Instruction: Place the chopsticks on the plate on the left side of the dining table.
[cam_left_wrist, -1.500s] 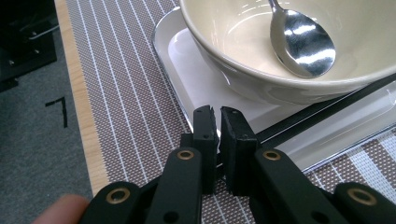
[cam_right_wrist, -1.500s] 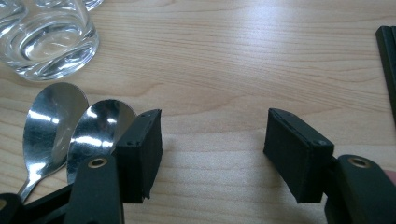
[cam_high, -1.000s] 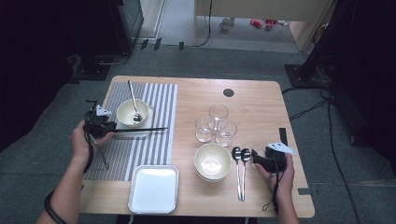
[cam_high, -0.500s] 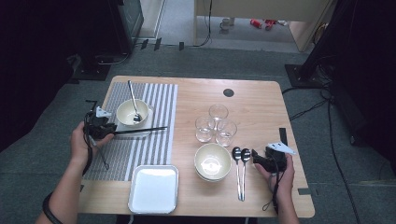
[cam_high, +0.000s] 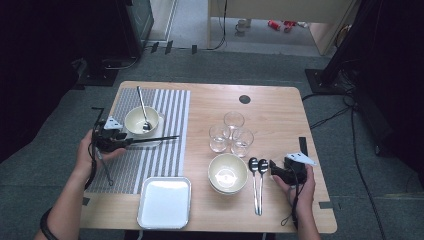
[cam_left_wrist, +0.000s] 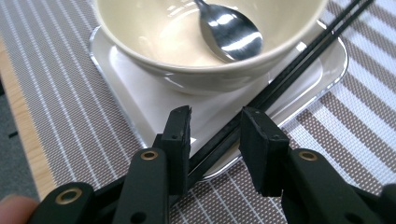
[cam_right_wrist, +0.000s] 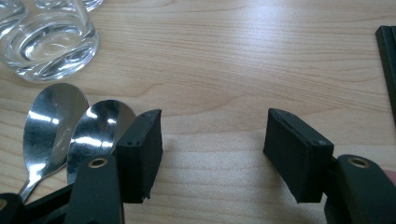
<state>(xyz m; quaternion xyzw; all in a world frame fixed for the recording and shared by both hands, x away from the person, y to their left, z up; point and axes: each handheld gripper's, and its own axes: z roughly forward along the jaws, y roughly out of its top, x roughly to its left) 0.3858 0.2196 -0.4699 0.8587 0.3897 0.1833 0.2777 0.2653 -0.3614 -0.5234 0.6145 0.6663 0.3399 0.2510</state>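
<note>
A cream bowl (cam_high: 140, 120) (cam_left_wrist: 187, 51) with a metal spoon (cam_left_wrist: 229, 28) in it stands on a small white plate (cam_left_wrist: 135, 98) on the striped placemat (cam_high: 167, 120). Black chopsticks (cam_high: 152, 139) (cam_left_wrist: 289, 70) lie across the plate's rim and run back between the jaws of my left gripper (cam_high: 125, 141) (cam_left_wrist: 217, 121). Its jaws stand apart around them, with a gap on the right side. My right gripper (cam_high: 272, 167) (cam_right_wrist: 215, 135) rests open on the bare wood, nothing between its jaws. Two spoons (cam_high: 256, 175) (cam_right_wrist: 70, 126) lie just left of it.
Three clear glasses (cam_high: 231, 131) (cam_right_wrist: 46, 42) cluster mid-table. Stacked cream bowls (cam_high: 227, 172) sit left of the two spoons, and a white square tray (cam_high: 165, 201) lies near the front edge. A black strip (cam_high: 303, 145) (cam_right_wrist: 386, 42) lies at the table's right.
</note>
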